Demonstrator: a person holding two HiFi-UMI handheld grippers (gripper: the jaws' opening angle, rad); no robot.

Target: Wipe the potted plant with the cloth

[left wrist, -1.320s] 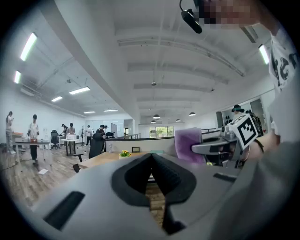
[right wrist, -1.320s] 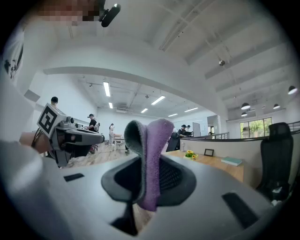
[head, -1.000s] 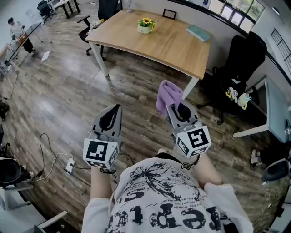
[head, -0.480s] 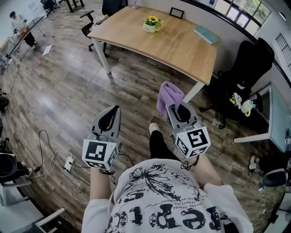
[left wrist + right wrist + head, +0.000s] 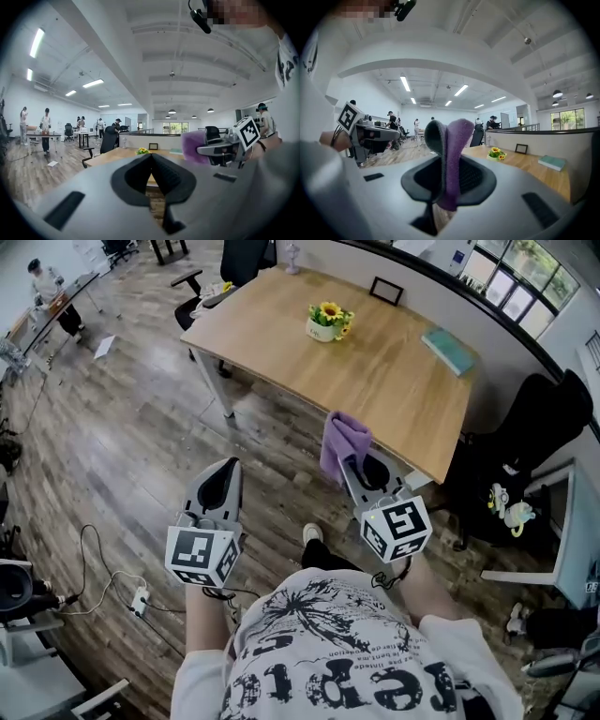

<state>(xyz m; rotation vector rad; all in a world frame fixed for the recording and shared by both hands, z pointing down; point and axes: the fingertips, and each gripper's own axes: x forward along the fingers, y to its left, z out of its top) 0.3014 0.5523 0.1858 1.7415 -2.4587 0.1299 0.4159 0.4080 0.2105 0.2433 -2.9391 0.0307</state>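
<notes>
The right tongs [image 5: 364, 465] are clamping a purple cloth [image 5: 342, 441], which is sticking up and folding over just ahead of their tips. The left tongs [image 5: 226, 474] are sitting pressed together with nothing between them, side by side with the right ones. The potted plant [image 5: 327, 322], yellow flowers in a pale pot, is standing on the wooden tabletop [image 5: 384, 381], well ahead of both tongs and untouched. A teal book [image 5: 450, 350] is lying farther ahead of the right tongs
</notes>
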